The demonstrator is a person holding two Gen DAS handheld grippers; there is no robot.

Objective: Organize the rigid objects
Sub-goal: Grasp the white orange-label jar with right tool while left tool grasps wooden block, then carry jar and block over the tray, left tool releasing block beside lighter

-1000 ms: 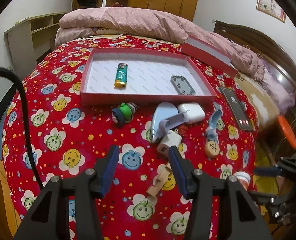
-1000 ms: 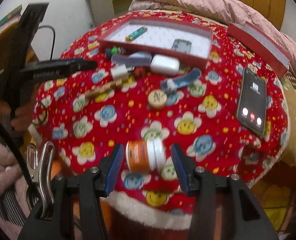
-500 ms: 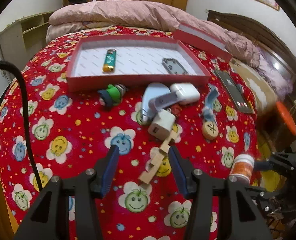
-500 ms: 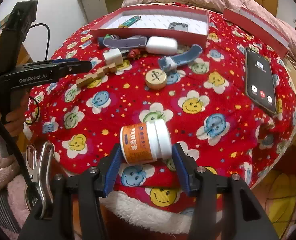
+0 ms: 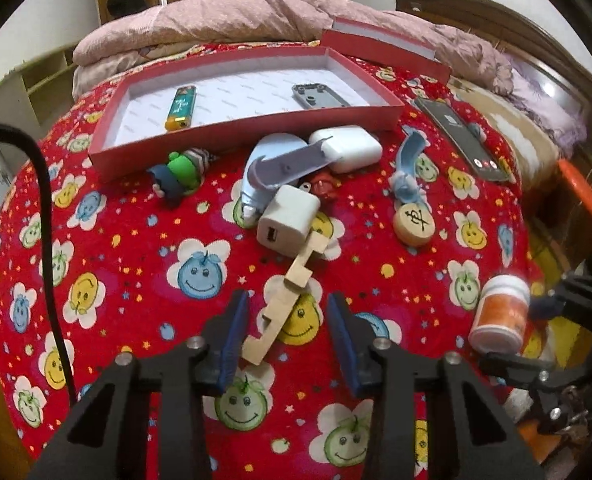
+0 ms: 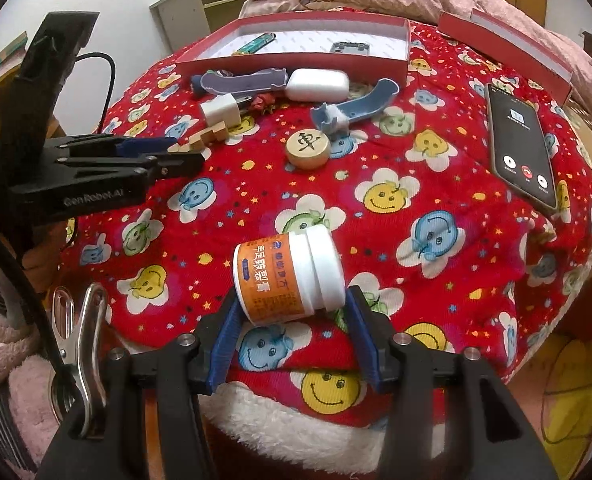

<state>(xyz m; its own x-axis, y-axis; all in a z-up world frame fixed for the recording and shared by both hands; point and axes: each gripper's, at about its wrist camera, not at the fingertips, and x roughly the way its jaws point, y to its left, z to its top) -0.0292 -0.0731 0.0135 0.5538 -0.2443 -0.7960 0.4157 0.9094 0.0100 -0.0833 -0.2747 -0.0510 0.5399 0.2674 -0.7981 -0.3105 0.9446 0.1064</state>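
A: Left gripper (image 5: 288, 334) status?

B: Jaws are closing, still apart. The wooden notched piece (image 5: 286, 296) is bracketed between them at lower centre of the left view; no pad contact is seen. The piece lies diagonally on the red smiley bedspread (image 5: 136, 240), its far end just beside the white charger cube (image 5: 288, 220). The near, free end is straddled, presumably so the charger is not disturbed.

A: Right gripper (image 6: 292, 328)?

B: The orange jar with white lid (image 6: 290, 276) is held between the jaws, lying on its side, lower centre of the right view. The pads are set on its base and lid ends. It sits near the bedspread's edge, so the endwise grip probably stops it rolling off.

A: Target?

B: Likely the red tray (image 5: 240, 130), upper centre of the left view. A lighter (image 5: 180, 108) and a grey plate (image 5: 317, 96) are already inside. Its lid (image 5: 379, 46) is propped behind, at upper right, which keeps the tray open.

A: What is left outside?

B: A cluster is packed against the tray's near wall: green figurine (image 5: 178, 174), blue-grey plastic shell (image 5: 284, 162), white earbud case (image 5: 345, 148). The wooden chess disc (image 5: 413, 220) lies apart, right of centre. A phone (image 6: 521, 148) lies at right of the right view; whether it is part of the sort cannot be told.

A: Risk?

B: The wooden piece is thin and flat, so it could be pinched into the soft cover.
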